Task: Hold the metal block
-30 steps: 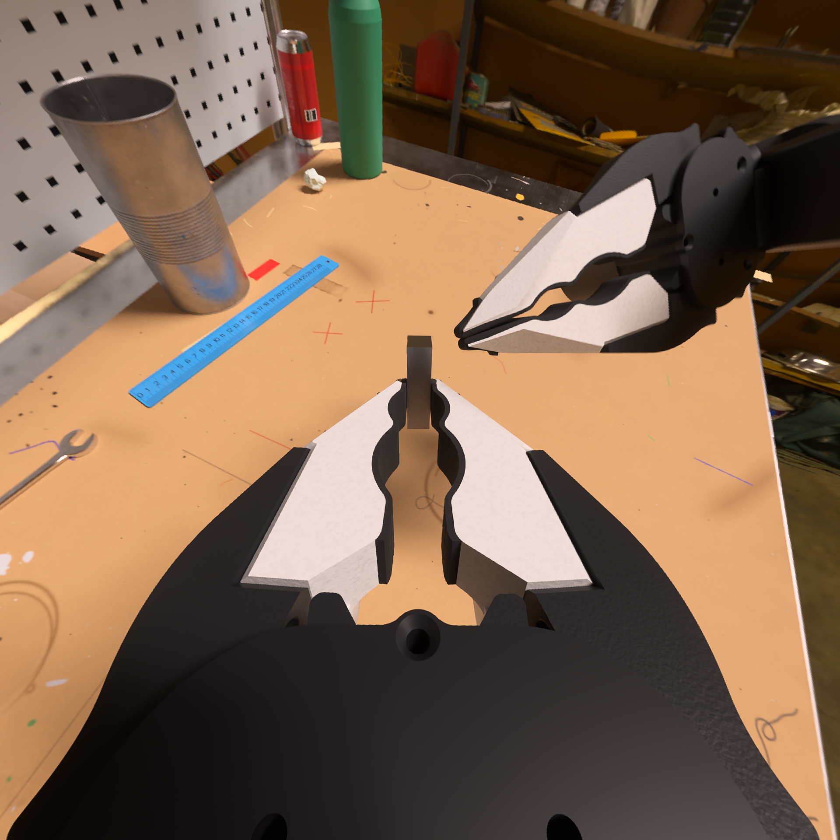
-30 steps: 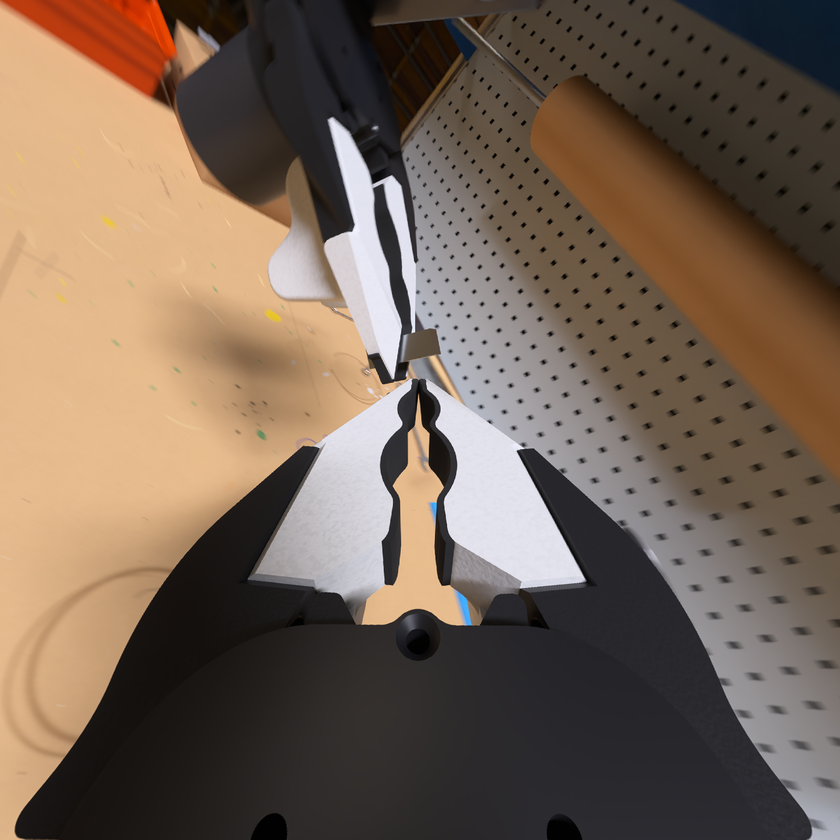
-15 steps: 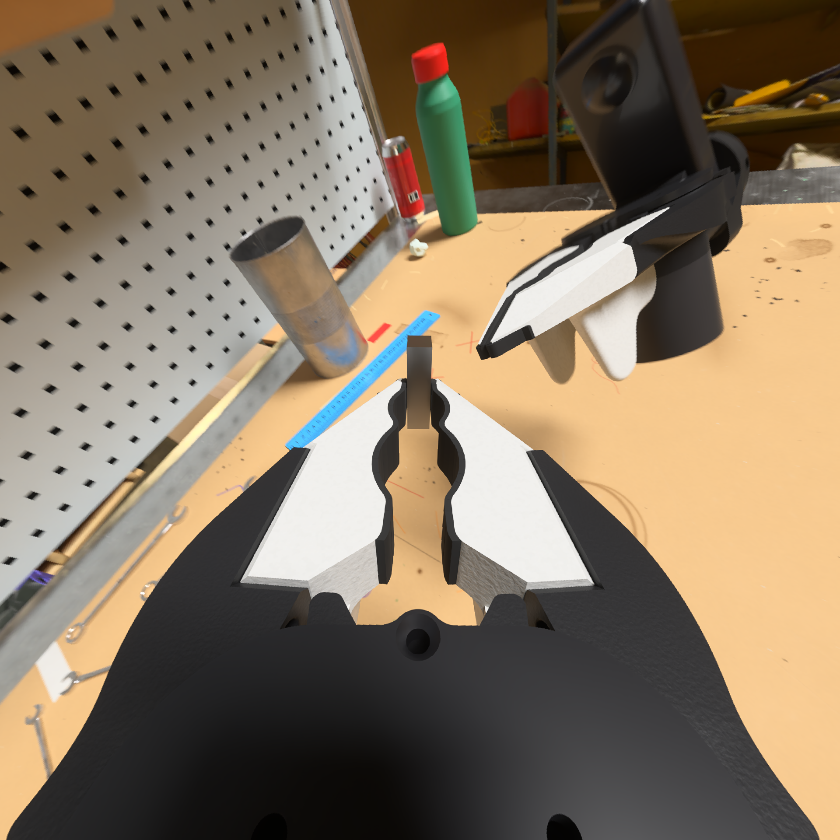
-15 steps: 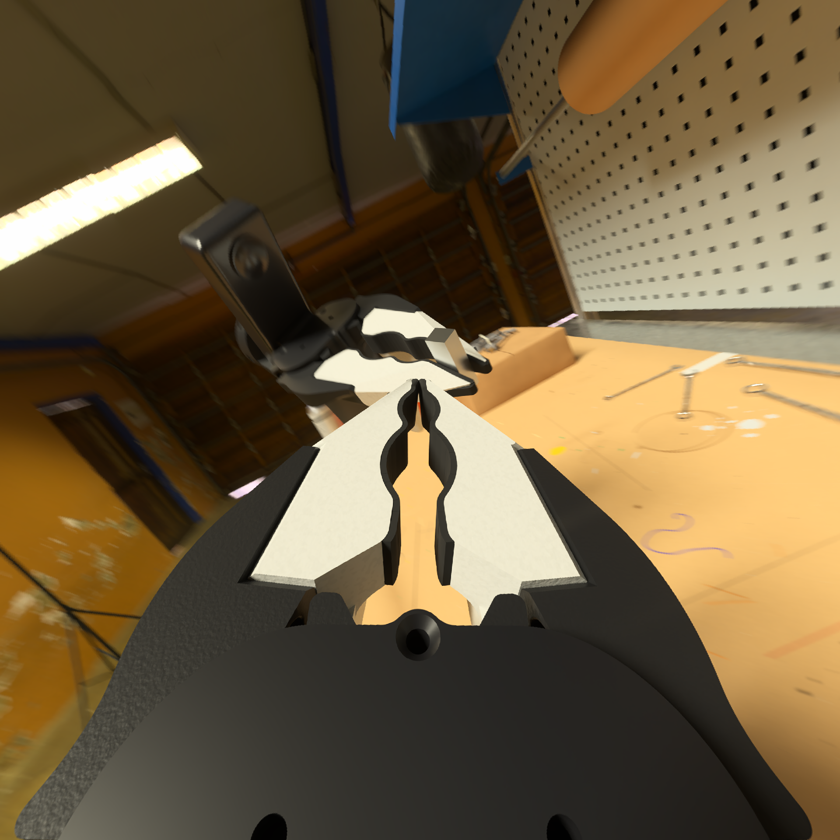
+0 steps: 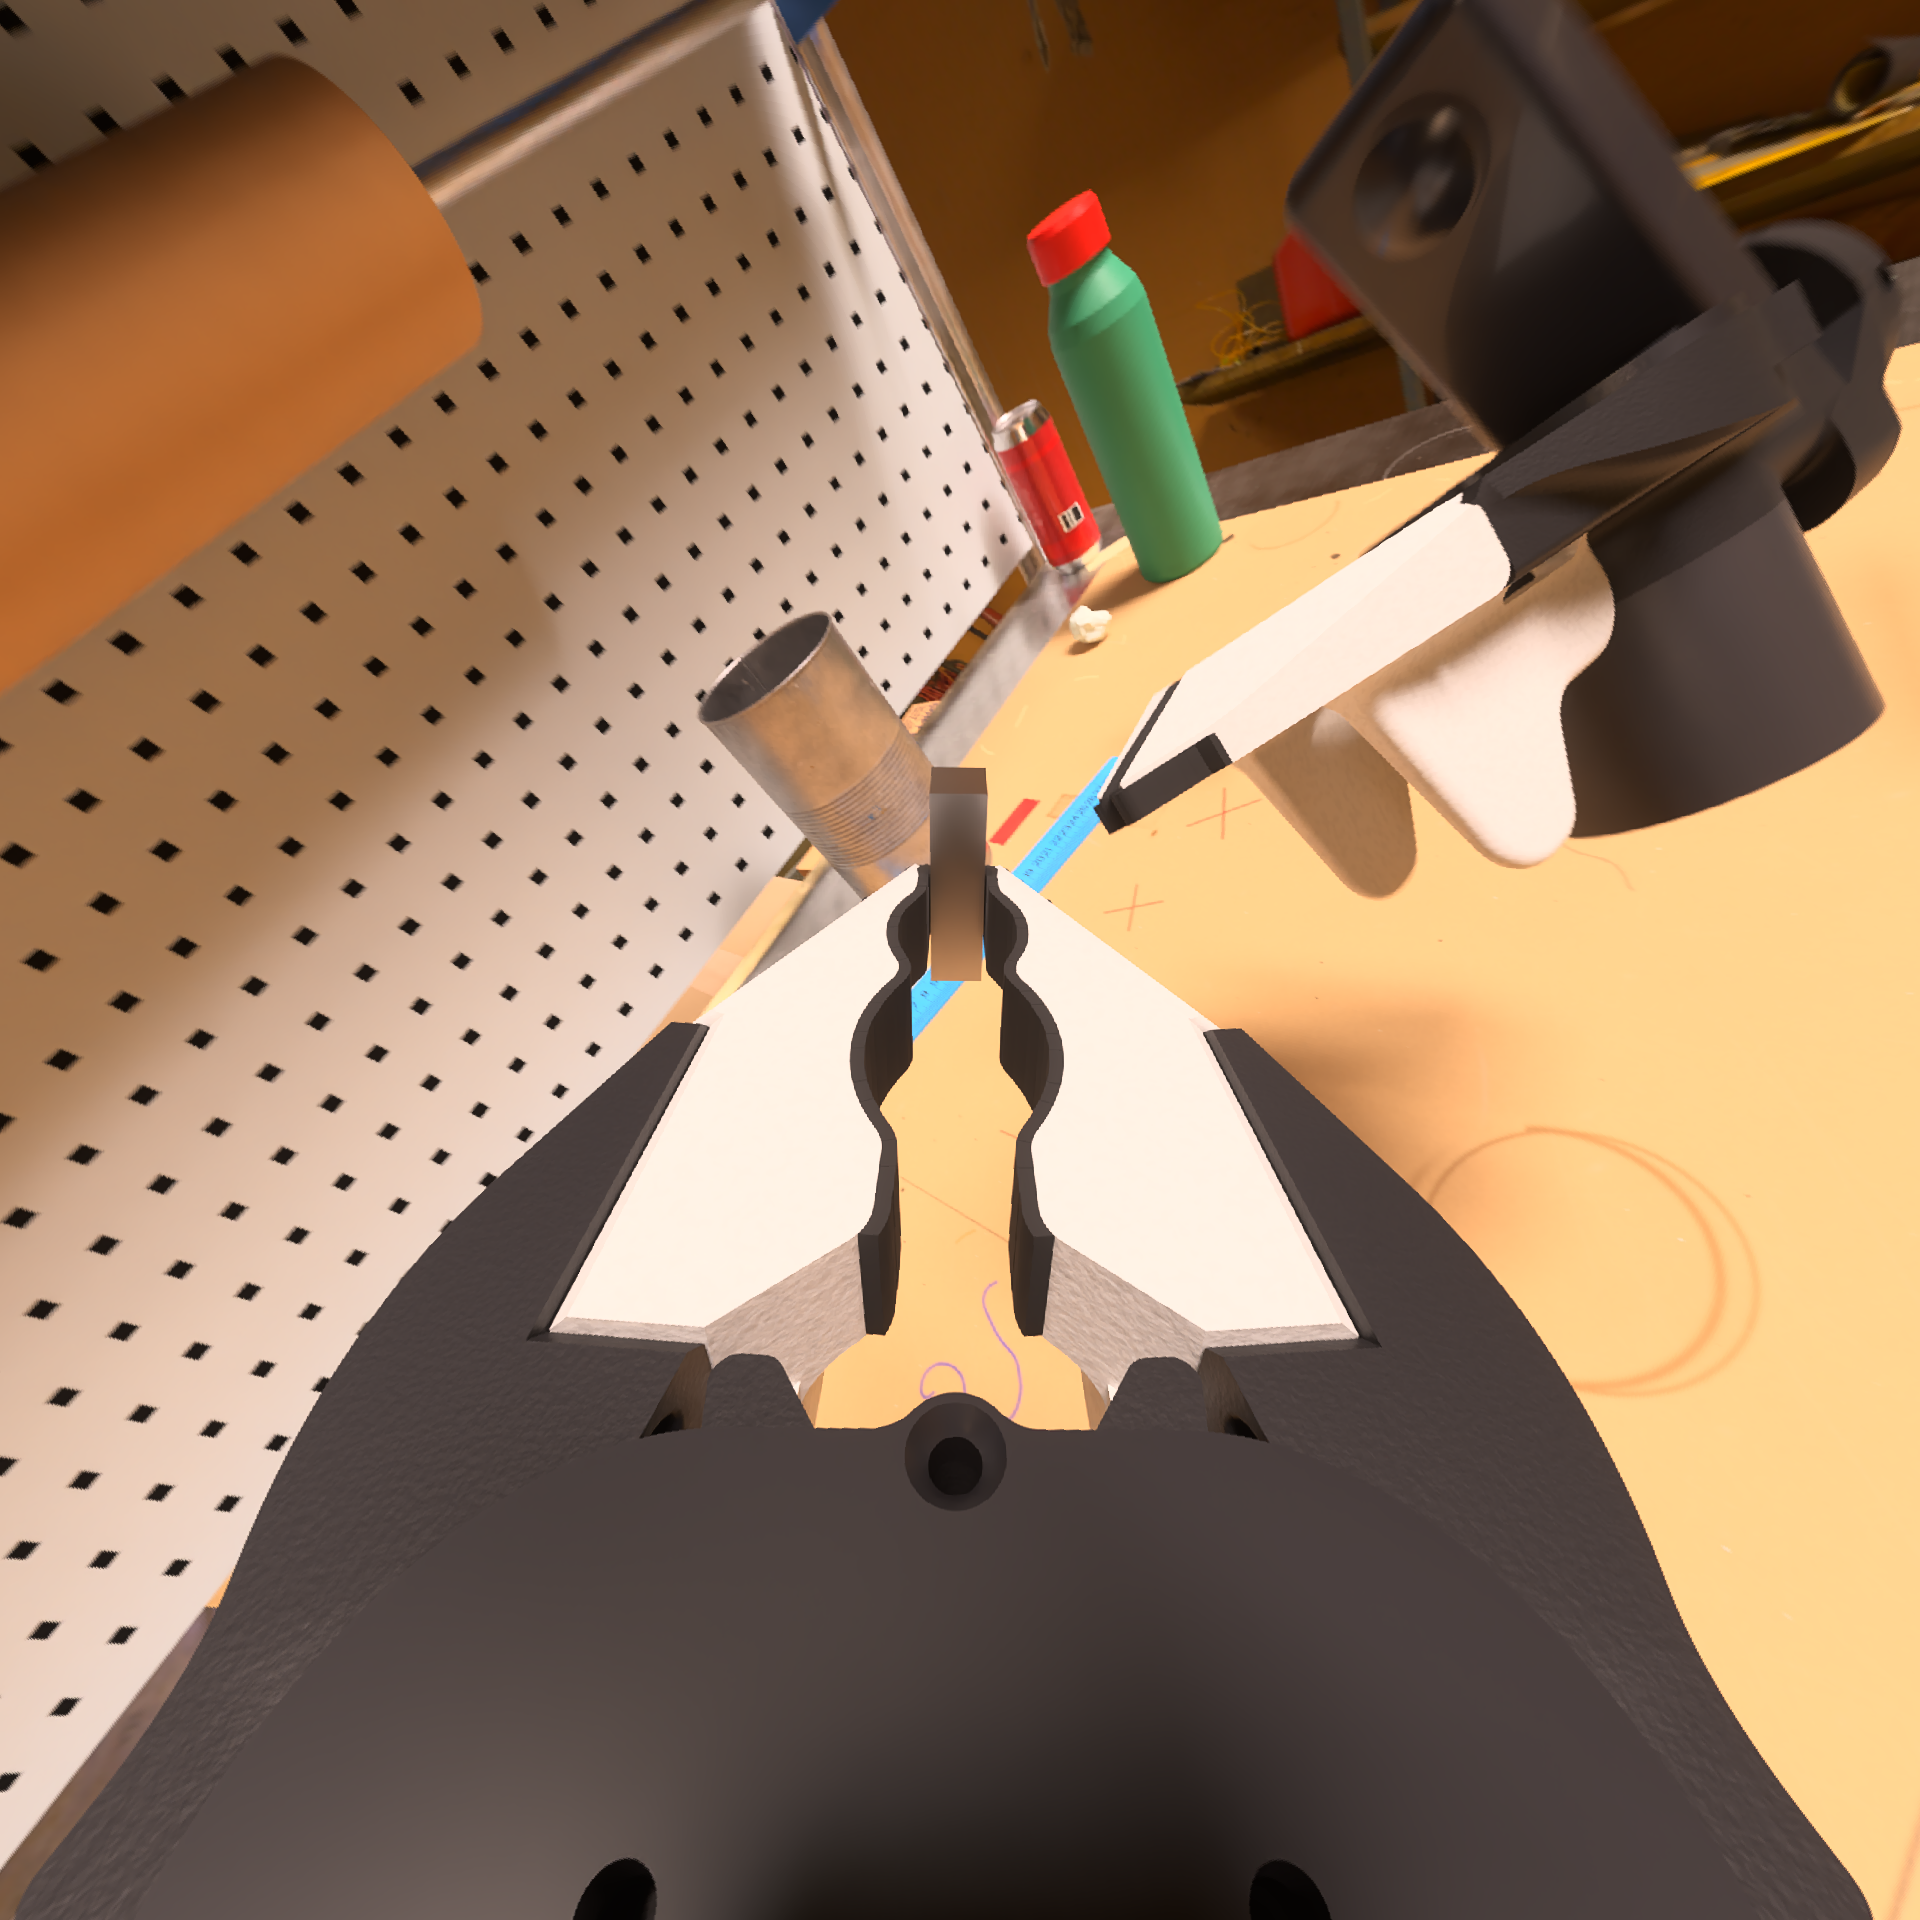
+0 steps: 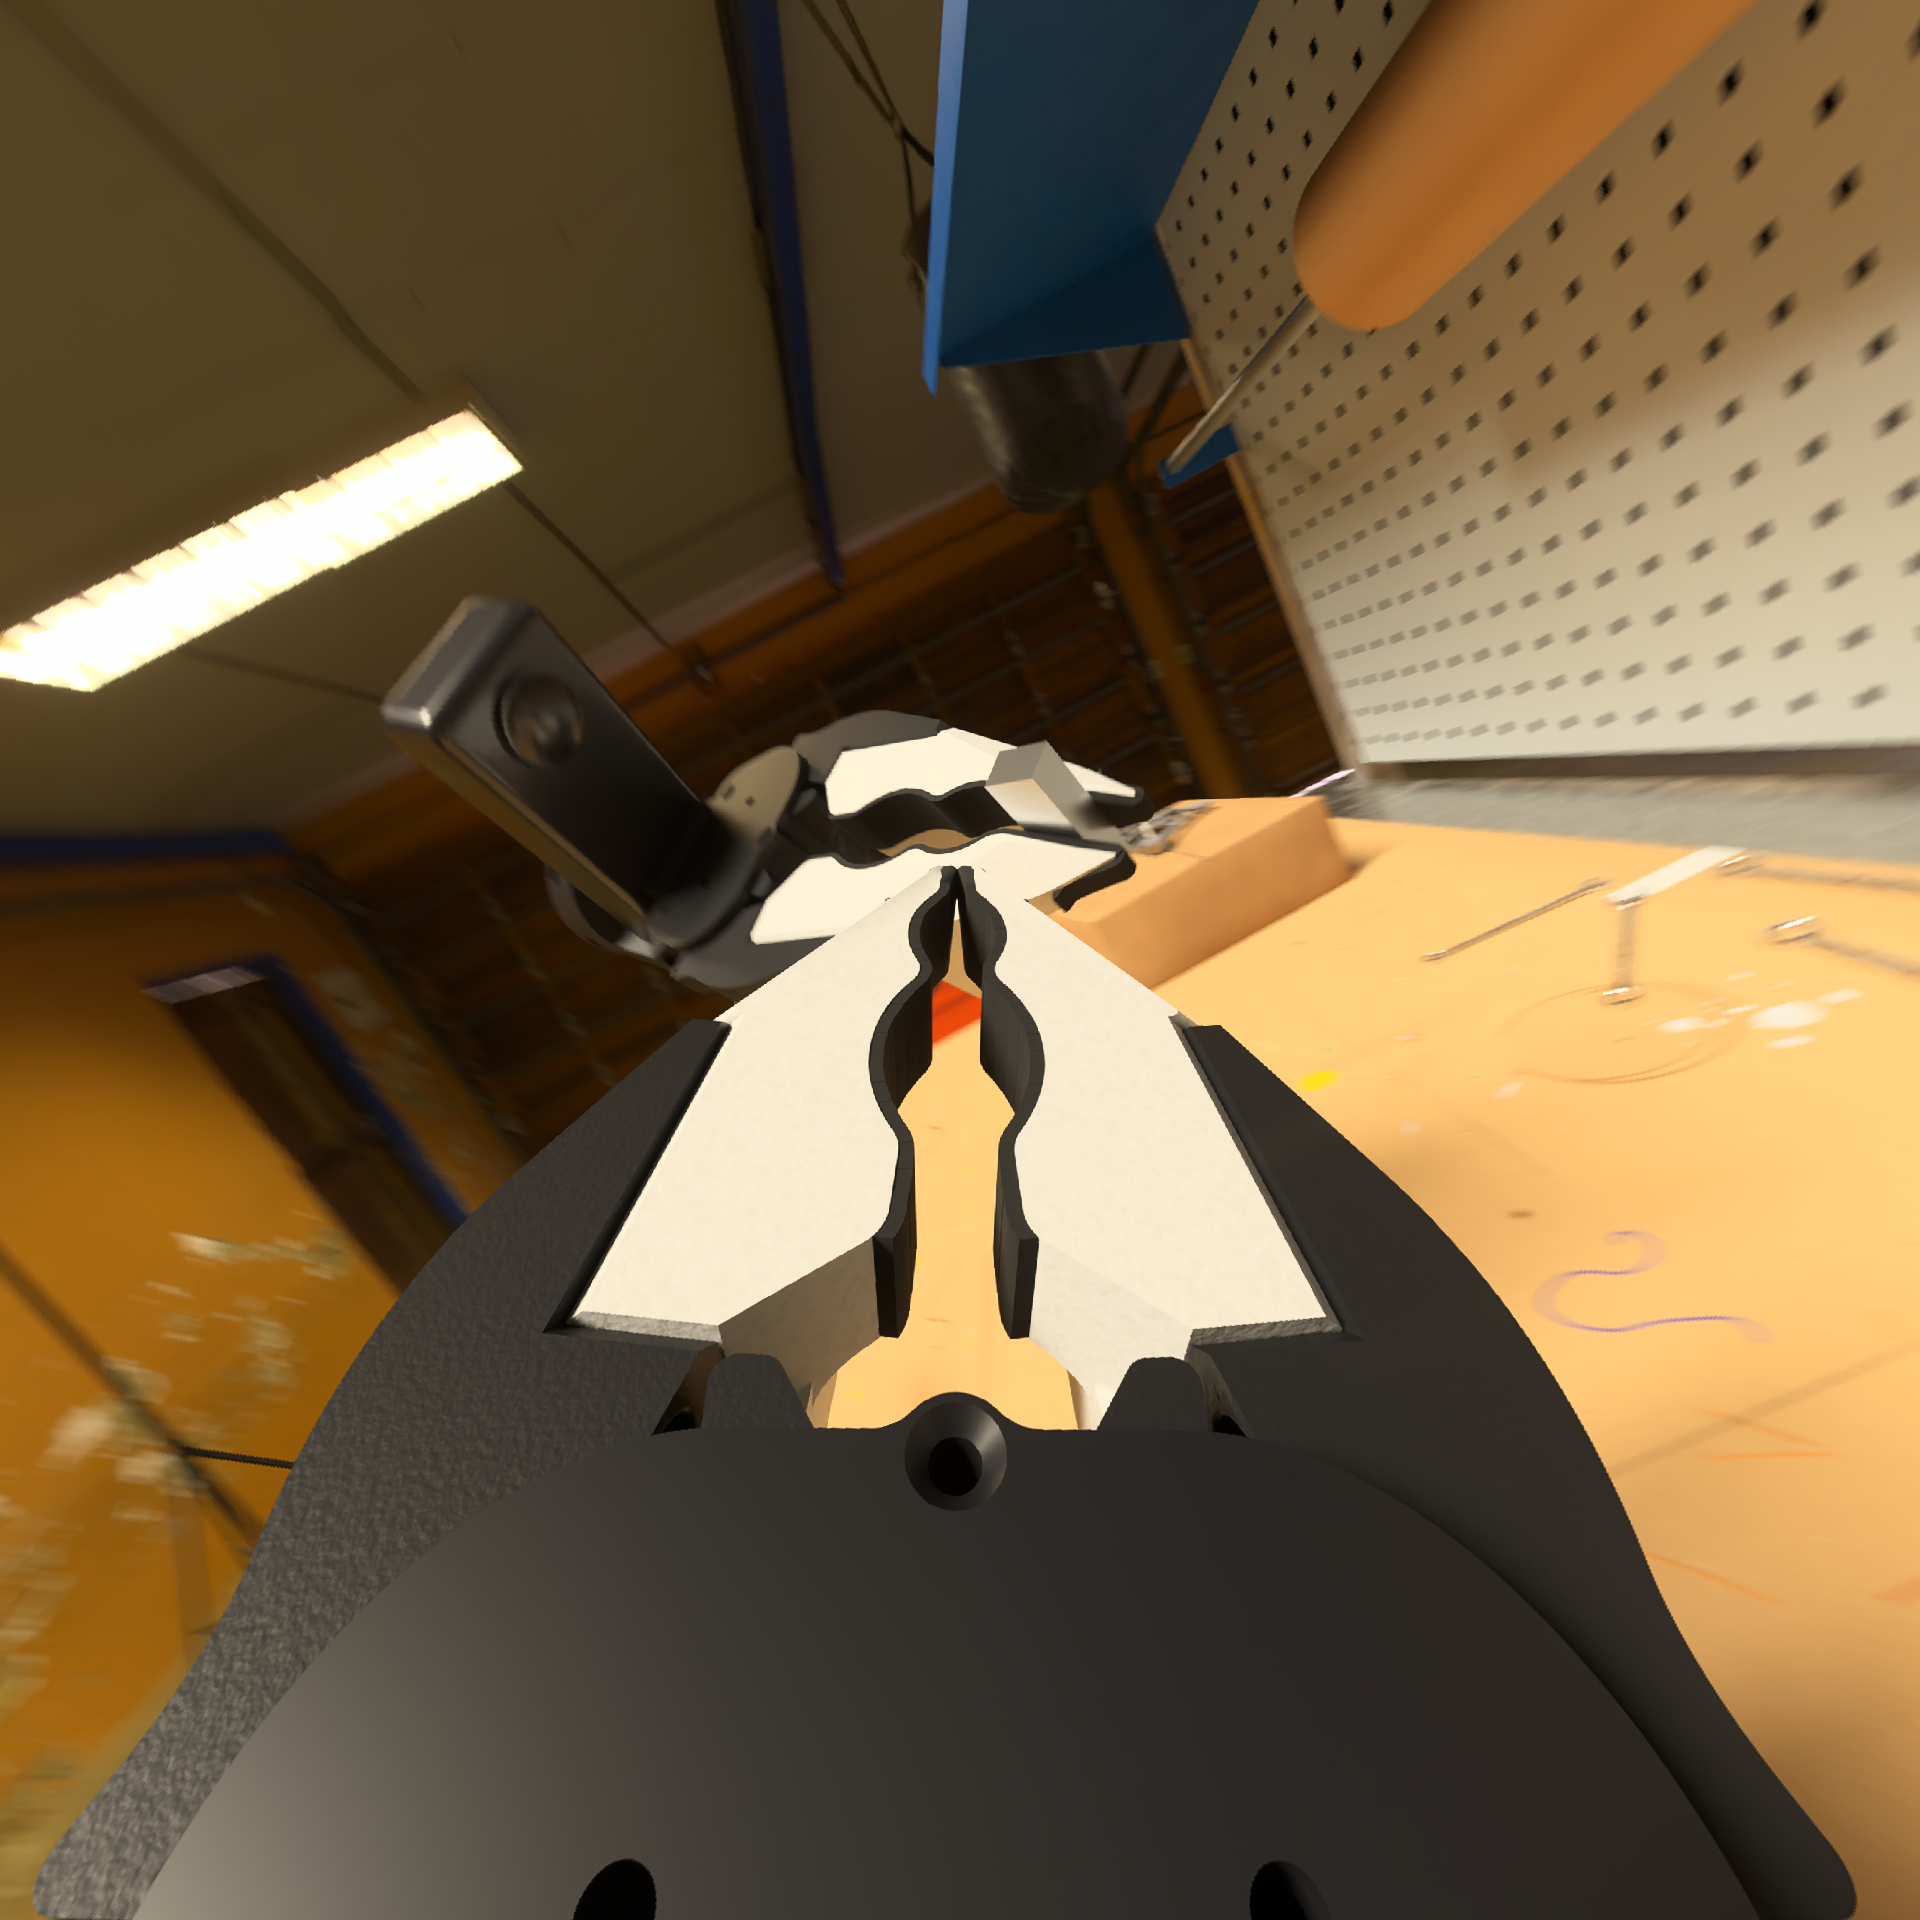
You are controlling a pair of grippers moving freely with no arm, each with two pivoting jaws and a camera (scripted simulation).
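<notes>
My left gripper [image 5: 956, 883] is shut on the metal block [image 5: 957, 862], a small grey bar that sticks out past the fingertips, held in the air above the bench. In the right wrist view the block [image 6: 1029, 779] shows between the left gripper's white fingers [image 6: 914, 769], just beyond my own tips. My right gripper [image 6: 956, 878] is shut and empty, its tips close to the left gripper. It also shows in the left wrist view [image 5: 1127, 795], up and to the right of the block, not touching it.
A steel pipe [image 5: 821, 748], a blue ruler [image 5: 1055, 842], a red can [image 5: 1044, 488] and a green bottle [image 5: 1127, 405] stand on the orange bench [image 5: 1558, 1039] along the white pegboard [image 5: 416, 727]. A brown roll [image 5: 208, 343] hangs on it. Wrenches [image 6: 1621, 935] lie farther along.
The left gripper has lifted and tilted with the block, so the pegboard and brown roll fill more of its view. The right gripper has stayed shut close by and shifted only slightly.
</notes>
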